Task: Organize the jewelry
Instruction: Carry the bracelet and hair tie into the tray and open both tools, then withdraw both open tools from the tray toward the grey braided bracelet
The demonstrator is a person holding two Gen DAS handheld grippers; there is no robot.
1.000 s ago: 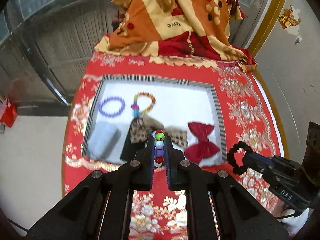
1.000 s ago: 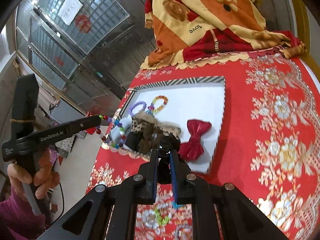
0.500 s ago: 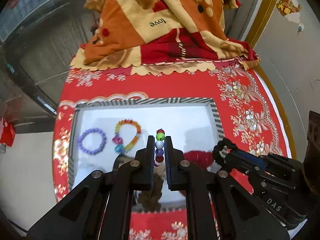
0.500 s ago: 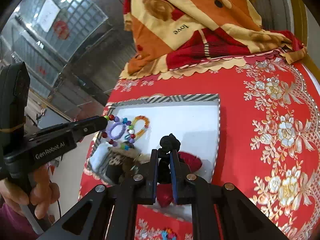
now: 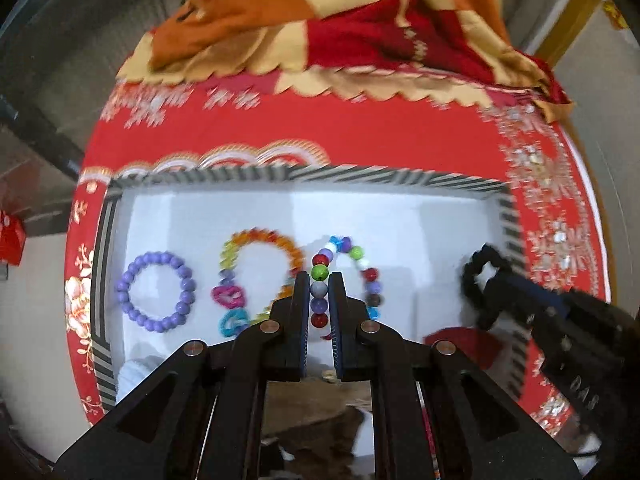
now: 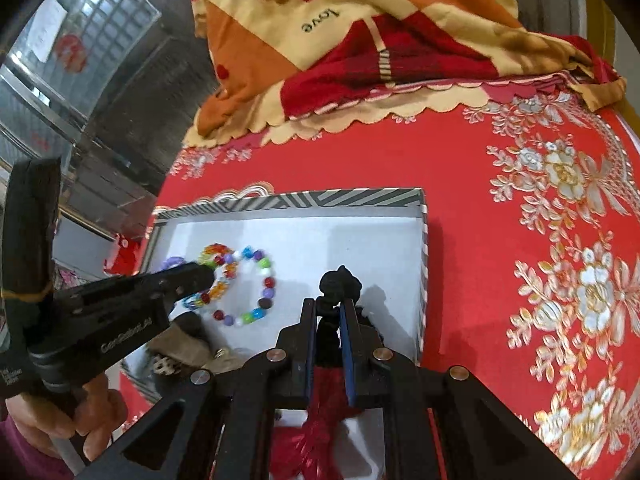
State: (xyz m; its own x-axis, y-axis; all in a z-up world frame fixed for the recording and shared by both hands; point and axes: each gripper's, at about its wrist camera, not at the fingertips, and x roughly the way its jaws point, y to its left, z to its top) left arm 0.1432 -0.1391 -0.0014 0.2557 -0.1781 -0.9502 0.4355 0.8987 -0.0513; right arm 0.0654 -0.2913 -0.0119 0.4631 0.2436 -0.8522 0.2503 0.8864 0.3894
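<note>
Left hand-held gripper (image 5: 320,300) is clamped on a multicoloured bead bracelet (image 5: 362,266), hanging over the white tray (image 5: 400,216) on the red table (image 5: 360,136). Right hand-held gripper (image 6: 328,320) pinches a black scrunchie (image 6: 340,282) over the tray's right side. The beads are probably light, hard and slippery on a limp string, so gripping across the strand suits; the scrunchie looks soft and squashy.

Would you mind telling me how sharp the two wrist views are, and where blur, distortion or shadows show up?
Left wrist view: the blanket and tablecloth are smeared by motion blur, while the left hand-held gripper and its multicoloured bead bracelet stay crisp. Right wrist view: sharper overall; fisheye bends the tray edges, and the black scrunchie casts a soft shadow on the white floor.
</note>
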